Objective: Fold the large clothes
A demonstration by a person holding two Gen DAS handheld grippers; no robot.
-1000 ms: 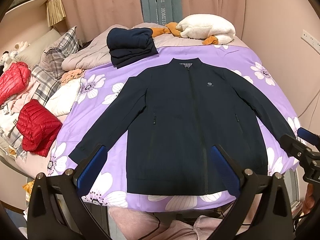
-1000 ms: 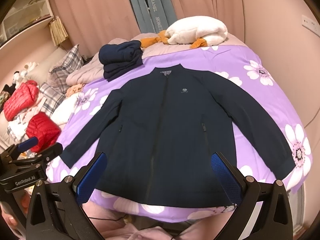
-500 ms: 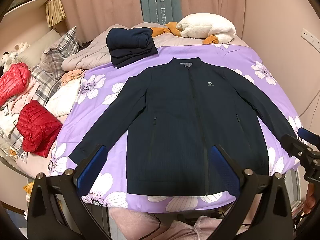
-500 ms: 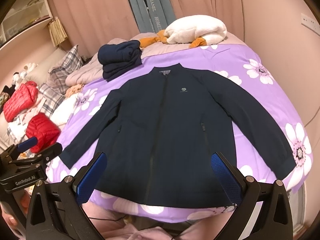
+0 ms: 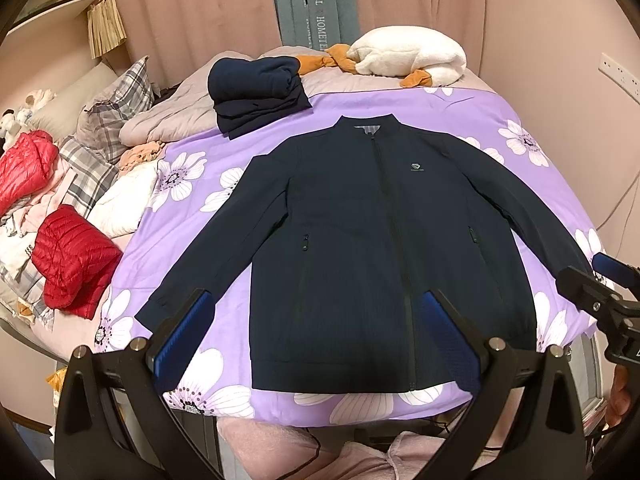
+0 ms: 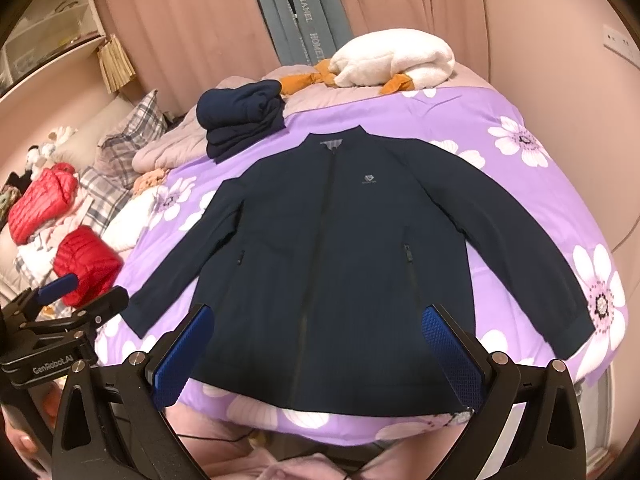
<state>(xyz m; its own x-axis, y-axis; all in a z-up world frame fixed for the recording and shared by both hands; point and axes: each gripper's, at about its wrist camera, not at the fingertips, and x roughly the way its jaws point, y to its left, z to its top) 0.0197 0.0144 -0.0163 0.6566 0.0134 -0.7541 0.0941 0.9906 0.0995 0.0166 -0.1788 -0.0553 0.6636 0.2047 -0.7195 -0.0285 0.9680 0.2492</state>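
Jacket (image 5: 372, 248) lies flat, zipped, front up on the purple floral bedspread (image 5: 500, 120), sleeves splayed, ready for folding. Your left gripper (image 5: 316, 340) and right gripper (image 6: 316, 352) hover wide, empty, near the hem.

Bed (image 5: 520, 120), purple floral cover. Navy jacket (image 5: 372, 240) spread flat at centre, zipped. Folded navy stack (image 5: 256, 92) far left; white blanket (image 5: 408, 56) far right.
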